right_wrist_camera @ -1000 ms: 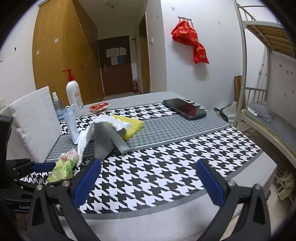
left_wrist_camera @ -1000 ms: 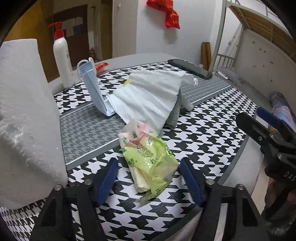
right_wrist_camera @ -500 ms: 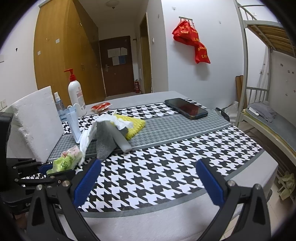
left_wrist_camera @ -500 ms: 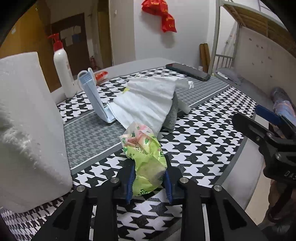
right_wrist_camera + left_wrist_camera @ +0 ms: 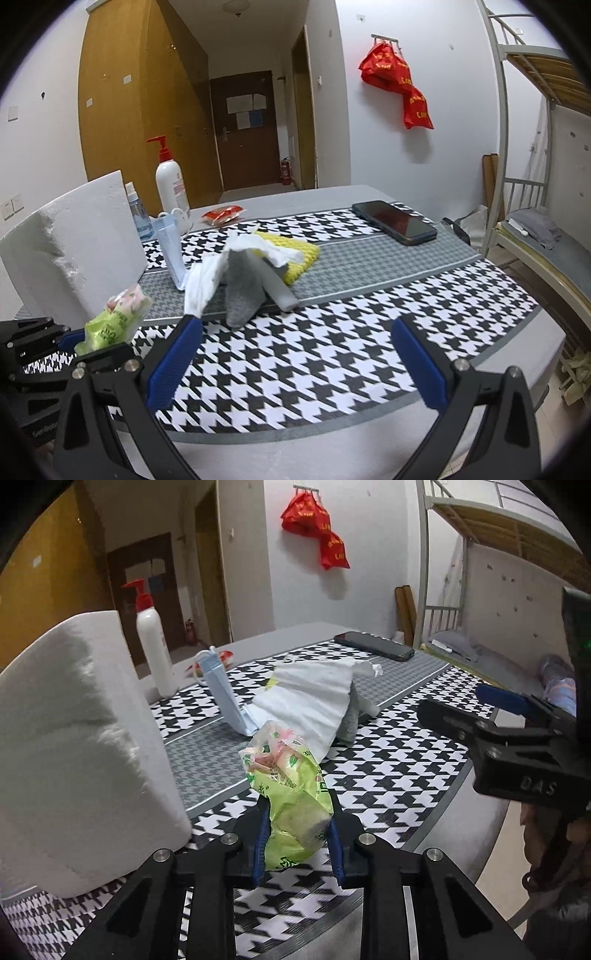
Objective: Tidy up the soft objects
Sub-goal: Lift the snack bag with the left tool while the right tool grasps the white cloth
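Observation:
My left gripper is shut on a green tissue pack, which is lifted slightly off the houndstooth table cloth; the same pack shows at the left of the right wrist view. Beyond it lies a pile: a white cloth, a grey sock, a yellow knitted cloth and a blue face mask standing on edge. My right gripper stands open over the near table edge with nothing between its fingers.
A big white foam block stands close on the left. Behind are a pump bottle, a small spray bottle, a red packet and a black phone. A metal bunk bed stands to the right.
My left gripper closed on the green tissue pack and lifted it a little off the cloth. The right gripper stayed where it was, open.

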`<state>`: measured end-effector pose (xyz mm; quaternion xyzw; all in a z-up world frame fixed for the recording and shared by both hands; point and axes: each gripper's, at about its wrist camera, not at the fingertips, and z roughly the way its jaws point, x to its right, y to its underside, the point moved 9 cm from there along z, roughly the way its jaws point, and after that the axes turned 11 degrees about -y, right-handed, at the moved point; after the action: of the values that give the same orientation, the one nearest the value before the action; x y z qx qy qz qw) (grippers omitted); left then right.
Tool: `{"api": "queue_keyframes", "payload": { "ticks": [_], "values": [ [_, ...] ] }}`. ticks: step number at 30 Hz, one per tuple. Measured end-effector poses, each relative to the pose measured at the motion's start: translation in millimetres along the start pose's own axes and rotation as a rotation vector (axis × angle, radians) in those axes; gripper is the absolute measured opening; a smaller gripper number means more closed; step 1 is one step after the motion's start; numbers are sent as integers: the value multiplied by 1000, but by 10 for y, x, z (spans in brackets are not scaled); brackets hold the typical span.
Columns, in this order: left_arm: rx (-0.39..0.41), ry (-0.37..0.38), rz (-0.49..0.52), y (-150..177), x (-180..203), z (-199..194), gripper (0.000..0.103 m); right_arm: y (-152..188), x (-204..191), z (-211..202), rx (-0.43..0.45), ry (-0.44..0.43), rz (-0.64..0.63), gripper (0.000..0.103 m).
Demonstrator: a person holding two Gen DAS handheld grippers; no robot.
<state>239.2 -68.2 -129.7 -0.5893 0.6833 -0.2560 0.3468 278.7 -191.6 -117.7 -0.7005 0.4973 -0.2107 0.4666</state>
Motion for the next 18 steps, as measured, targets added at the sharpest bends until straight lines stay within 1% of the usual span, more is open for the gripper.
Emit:
{"api": "queue_keyframes", "payload": {
  "ticks": [12, 14, 15, 17, 18],
  "values": [
    [-8, -11, 3, 104, -72, -9, 29, -196, -367, 222, -1, -86, -62, 103],
    [-11, -10, 0, 105, -75, -7, 29, -225, -420, 283, -7, -115, -63, 102],
    [-11, -8, -1, 103, -70, -6, 29, -239, -445, 317, -12, -126, -64, 101],
    [-11, -7, -2, 92, -66, -1, 29, -258, -492, 376, -23, -151, -66, 92],
    [-14, -9, -3, 84, -63, 7, 29, -260, -497, 426, -38, -162, -58, 91]
  ]
}}
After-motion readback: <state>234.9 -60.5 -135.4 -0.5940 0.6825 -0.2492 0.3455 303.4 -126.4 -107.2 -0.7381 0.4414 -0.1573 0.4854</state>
